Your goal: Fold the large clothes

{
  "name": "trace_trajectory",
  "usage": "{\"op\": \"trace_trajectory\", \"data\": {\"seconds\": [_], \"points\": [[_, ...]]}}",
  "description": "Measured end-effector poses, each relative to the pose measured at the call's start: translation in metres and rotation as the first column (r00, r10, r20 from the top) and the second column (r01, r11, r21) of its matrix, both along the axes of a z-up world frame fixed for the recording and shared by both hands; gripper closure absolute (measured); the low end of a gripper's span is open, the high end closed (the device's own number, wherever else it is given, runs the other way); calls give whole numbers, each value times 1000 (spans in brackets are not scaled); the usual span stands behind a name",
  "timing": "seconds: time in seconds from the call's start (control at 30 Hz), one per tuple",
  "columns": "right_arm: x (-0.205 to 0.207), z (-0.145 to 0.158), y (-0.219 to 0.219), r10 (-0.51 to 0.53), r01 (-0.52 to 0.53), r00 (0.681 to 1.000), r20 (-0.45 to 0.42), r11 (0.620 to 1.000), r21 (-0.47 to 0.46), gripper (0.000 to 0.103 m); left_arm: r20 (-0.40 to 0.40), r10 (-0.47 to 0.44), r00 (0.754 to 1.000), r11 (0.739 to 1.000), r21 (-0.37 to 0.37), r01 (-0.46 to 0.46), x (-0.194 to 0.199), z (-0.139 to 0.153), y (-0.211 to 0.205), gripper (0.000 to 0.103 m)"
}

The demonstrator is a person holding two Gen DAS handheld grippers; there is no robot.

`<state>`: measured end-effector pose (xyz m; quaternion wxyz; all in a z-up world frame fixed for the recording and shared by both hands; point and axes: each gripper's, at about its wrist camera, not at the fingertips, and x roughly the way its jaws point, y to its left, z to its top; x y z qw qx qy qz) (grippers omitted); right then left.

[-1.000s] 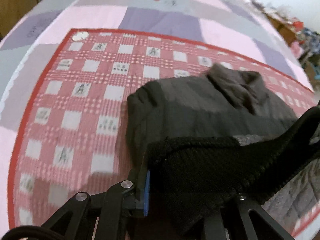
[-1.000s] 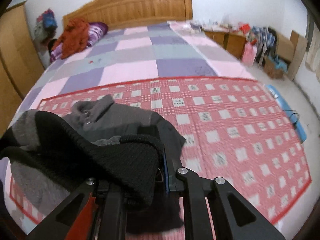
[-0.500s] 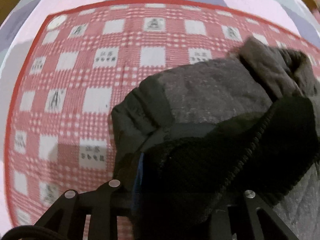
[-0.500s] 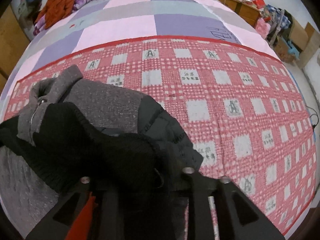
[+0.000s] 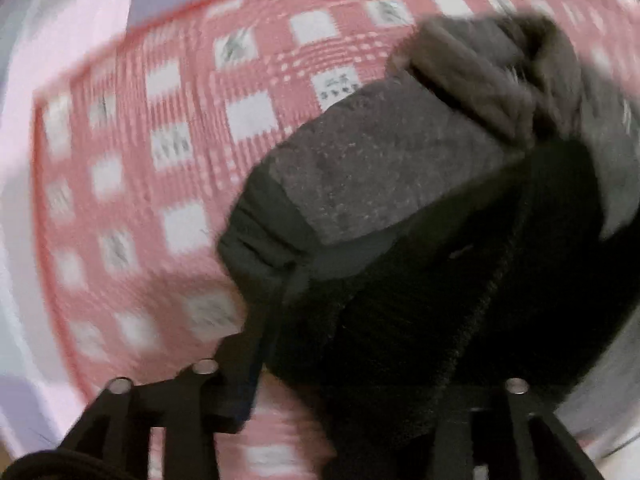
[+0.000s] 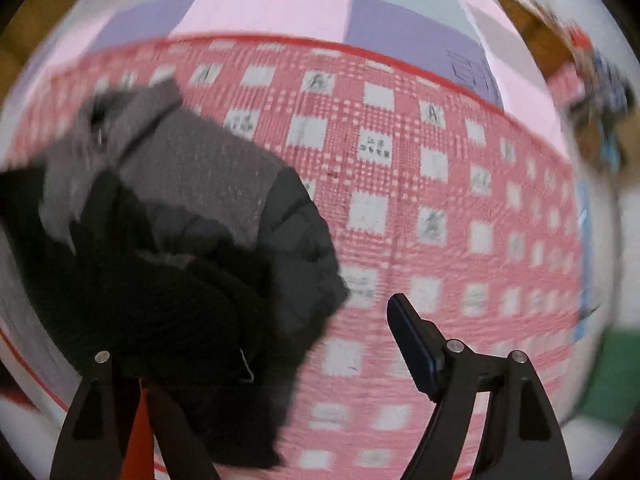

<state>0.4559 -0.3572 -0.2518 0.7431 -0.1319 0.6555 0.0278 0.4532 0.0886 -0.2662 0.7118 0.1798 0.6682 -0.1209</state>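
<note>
A grey and black jacket (image 5: 384, 168) lies folded on the red checked cloth (image 5: 160, 152), its collar at the far end. Its black knit hem (image 5: 420, 328) is folded up over the body. My left gripper (image 5: 348, 344) is low over the near edge; the hem covers the gap and its right finger, so its state is unclear. In the right wrist view the jacket (image 6: 192, 200) lies at the left. My right gripper (image 6: 320, 332) stands open; its right finger (image 6: 412, 344) is bare over the cloth, and the black hem (image 6: 180, 308) lies over the left finger.
The red checked cloth (image 6: 440, 200) covers a bed with a pink, purple and grey quilt (image 6: 272, 8). Blurred clutter and furniture (image 6: 592, 72) stand beside the bed at the right. Both views are motion-blurred.
Both grippers have moved forward and down, bringing the black hem over the jacket body. The right gripper has opened and let go of the hem.
</note>
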Motion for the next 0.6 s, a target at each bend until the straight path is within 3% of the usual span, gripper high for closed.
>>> {"op": "trace_trajectory", "data": {"seconds": [0.03,0.07,0.13,0.2,0.27,0.3,0.37,0.4,0.43,0.5,0.53,0.6], "points": [[-4,5,14,100,-98,995,16,990,-102,12,17,-37,999,999,-5,37,-5,2,-2,58],[-6,11,20,138,-134,990,27,986,-98,12,24,-43,999,998,-38,44,-7,5,1,58],[-10,34,21,140,-148,986,95,986,81,12,6,41,999,978,-207,-39,-4,15,22,58],[-11,59,9,49,-91,980,195,973,210,12,-85,151,985,925,-340,-171,2,15,45,57],[-11,75,-13,-106,19,960,260,948,317,12,-206,245,948,871,-382,-308,7,4,66,52],[-16,83,-19,-168,55,939,301,935,350,12,-230,277,933,850,-393,-349,6,2,72,52],[-33,94,-7,-127,-8,912,391,946,325,12,-260,298,918,802,-453,-389,0,2,78,52],[-48,98,9,-57,-83,891,450,955,286,12,-311,299,902,755,-501,-423,-4,-2,81,52],[-60,98,21,-2,-138,879,477,956,260,12,-321,302,898,762,-485,-429,-6,-6,80,49],[-86,87,59,135,-267,855,501,943,201,12,-169,267,949,913,-271,-305,-8,-6,63,38],[-93,76,77,191,-315,851,490,931,185,12,-111,212,971,953,-197,-231,-10,-4,50,38],[-100,53,107,266,-374,852,451,912,167,12,-72,126,989,966,-220,-139,-14,5,34,38]]}}
